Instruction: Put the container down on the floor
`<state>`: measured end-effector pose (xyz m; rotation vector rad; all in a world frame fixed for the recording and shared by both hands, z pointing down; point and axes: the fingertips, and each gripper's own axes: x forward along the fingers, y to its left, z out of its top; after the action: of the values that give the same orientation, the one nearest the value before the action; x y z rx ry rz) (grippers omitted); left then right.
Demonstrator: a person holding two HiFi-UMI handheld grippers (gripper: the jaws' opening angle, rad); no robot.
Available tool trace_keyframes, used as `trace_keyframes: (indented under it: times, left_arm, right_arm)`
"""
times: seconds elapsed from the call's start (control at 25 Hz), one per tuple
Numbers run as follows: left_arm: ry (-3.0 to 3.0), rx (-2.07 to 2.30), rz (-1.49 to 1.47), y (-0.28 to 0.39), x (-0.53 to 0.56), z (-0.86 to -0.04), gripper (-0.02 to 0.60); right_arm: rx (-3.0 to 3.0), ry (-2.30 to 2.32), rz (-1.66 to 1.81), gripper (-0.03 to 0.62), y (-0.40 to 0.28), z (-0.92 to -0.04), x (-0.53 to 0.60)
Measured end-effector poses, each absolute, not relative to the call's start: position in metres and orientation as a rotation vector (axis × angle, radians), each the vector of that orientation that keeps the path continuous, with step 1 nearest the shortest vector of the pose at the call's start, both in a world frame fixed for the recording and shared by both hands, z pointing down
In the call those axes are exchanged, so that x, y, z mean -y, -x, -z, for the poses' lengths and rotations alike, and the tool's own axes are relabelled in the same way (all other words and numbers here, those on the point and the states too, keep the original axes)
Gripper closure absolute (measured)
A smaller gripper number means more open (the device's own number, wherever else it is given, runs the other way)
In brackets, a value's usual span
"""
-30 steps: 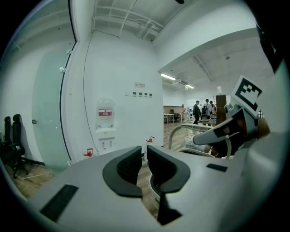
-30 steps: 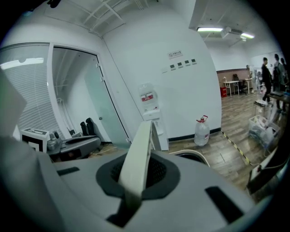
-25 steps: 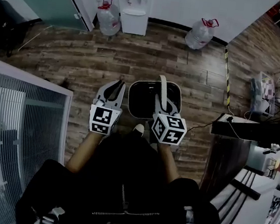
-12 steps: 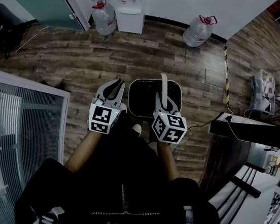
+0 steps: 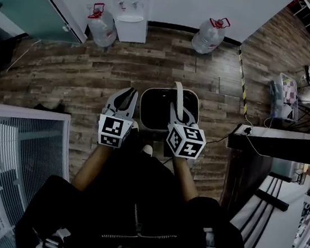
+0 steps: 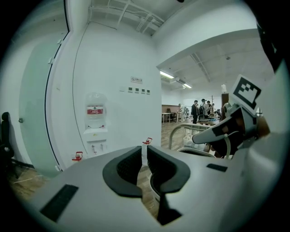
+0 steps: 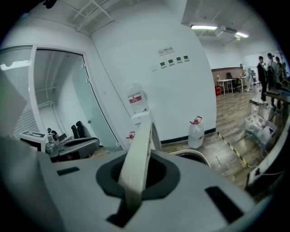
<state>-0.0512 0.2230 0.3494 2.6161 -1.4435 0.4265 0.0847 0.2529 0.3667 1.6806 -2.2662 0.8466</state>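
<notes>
Two grippers show in front of the person's dark-clothed body in the head view, over a wooden plank floor (image 5: 122, 71). The right gripper (image 5: 176, 114) has its fingers closed on the pale handle (image 5: 177, 95) of the container (image 5: 155, 110), a light, rounded-square bin with a dark inside. In the right gripper view the handle (image 7: 139, 152) stands upright as a flat band, clamped between the black pads, and the container's rim (image 7: 199, 157) curves just beyond them. The container hangs directly ahead of the person's legs, between the two grippers and nearer the right one. Whether its base meets the floor cannot be told.

The left gripper (image 5: 129, 93) sits just beside the container's left edge. Its fingers (image 6: 129, 165) are drawn together with only a thin slit between the pads, and nothing is held there; floor shows through the slit.

One light shoe (image 5: 147, 149) shows below the container. Farther off, a white water cooler (image 5: 128, 6) stands against the wall, with a water bottle (image 5: 101, 25) on its left and another bottle (image 5: 208, 37) well to its right. A dark tabletop (image 5: 277, 143) juts in from the right.
</notes>
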Motion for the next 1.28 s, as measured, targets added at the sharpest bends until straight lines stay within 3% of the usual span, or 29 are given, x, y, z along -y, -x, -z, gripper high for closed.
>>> trace_keyframes:
  times: [0.72,1.28]
  left_arm:
    - [-2.688,1.379,-0.441,0.102,-0.114,-0.346,0.535]
    - [-2.661,1.373,-0.393,0.094,-0.062,-0.353,0.545]
  right_arm:
    - [2.212,-1.842,-0.892,0.58,-0.048,-0.352,-0.149]
    - [2.203,-1.817,-0.926,0.58,-0.048,-0.364,-0.093]
